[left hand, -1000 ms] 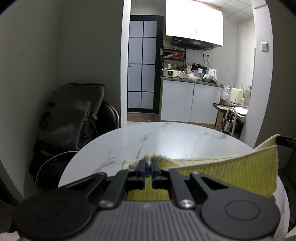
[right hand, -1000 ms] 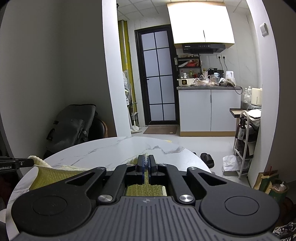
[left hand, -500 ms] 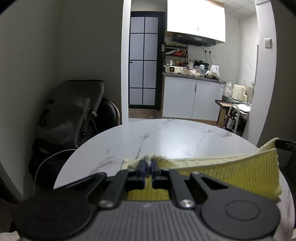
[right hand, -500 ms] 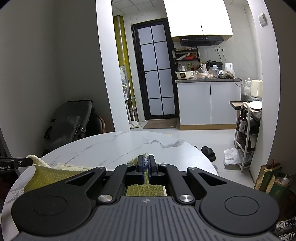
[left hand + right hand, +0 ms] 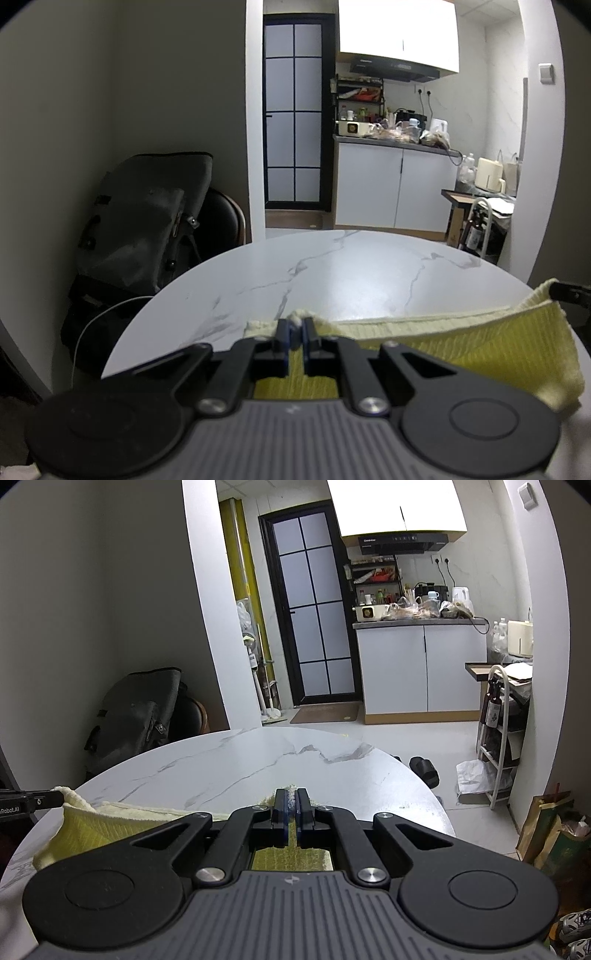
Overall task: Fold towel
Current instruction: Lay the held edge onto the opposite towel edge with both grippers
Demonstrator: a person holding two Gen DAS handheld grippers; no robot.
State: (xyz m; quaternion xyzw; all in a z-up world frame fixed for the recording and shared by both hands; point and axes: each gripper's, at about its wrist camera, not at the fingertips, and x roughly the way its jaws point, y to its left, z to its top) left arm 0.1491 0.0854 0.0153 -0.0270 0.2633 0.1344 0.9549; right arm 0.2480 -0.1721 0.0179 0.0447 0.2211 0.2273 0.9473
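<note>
A yellow towel [image 5: 461, 343] hangs stretched between my two grippers, low over the near part of the round white marble table [image 5: 351, 273]. My left gripper [image 5: 294, 328] is shut on one corner of the towel. The towel's edge runs right from there to the other gripper's finger [image 5: 570, 293] at the frame's right side. In the right wrist view my right gripper [image 5: 291, 800] is shut on the other corner, and the towel [image 5: 107, 825] sags leftward to the left gripper's finger [image 5: 29, 800]. The gripper bodies hide the cloth below.
A dark bag [image 5: 147, 221] leans on a chair [image 5: 221, 221] beyond the table's left edge. Behind the table are a glass-paned door [image 5: 317, 620], a white kitchen cabinet [image 5: 421, 668] with a cluttered counter, a bottle rack [image 5: 498, 723], and slippers [image 5: 424, 768] on the floor.
Both grippers have moved forward and slightly down with the towel's corners still pinched. More tabletop shows ahead of them, and the towel hangs lower over the table.
</note>
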